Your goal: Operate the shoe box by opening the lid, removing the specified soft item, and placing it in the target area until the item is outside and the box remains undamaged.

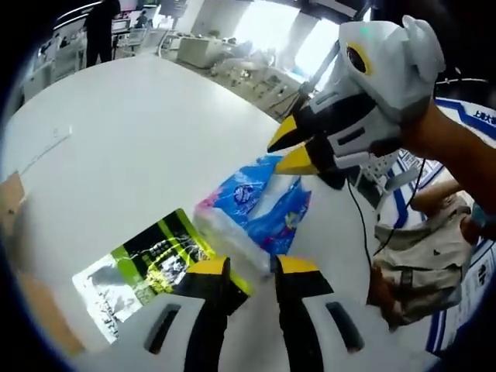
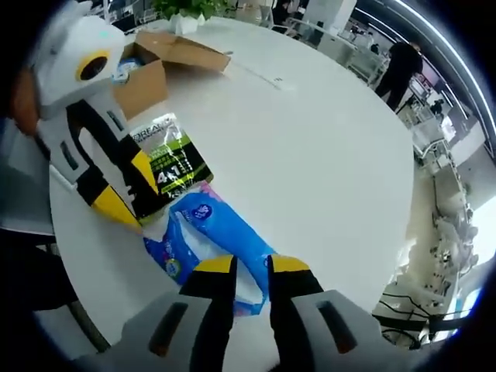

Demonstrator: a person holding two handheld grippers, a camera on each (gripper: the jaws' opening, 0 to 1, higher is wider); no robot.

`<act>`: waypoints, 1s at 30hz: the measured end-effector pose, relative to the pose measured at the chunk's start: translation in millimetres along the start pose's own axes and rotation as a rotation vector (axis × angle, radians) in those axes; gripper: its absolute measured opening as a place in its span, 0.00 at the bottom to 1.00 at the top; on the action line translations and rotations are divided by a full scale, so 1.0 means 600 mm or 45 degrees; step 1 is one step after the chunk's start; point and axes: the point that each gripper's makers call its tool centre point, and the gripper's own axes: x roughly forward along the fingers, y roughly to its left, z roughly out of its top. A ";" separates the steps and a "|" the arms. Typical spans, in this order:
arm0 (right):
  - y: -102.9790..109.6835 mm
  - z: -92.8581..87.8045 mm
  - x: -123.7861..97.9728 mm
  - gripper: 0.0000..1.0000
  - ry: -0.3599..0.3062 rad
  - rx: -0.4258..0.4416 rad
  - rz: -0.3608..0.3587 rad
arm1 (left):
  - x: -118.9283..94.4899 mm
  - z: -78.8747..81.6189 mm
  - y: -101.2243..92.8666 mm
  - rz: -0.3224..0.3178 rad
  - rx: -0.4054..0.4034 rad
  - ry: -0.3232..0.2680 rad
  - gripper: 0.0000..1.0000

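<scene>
blue pack (image 2: 208,232) partly behind right gripper (image 2: 250,267)

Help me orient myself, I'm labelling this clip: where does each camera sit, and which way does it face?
Left gripper view: rides the left gripper, looking across the white table at the blue tissue pack and green-black packet; the right gripper and a forearm enter from the right.
Right gripper view: rides the right gripper, facing the same pack and packet from the opposite side, cardboard box beyond; the left gripper enters from the left.
Shared: table, pack, packet.
</scene>
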 end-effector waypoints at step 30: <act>0.203 0.325 -0.079 0.13 -0.213 -0.156 0.046 | -0.407 -0.044 0.149 0.247 0.004 -0.227 0.20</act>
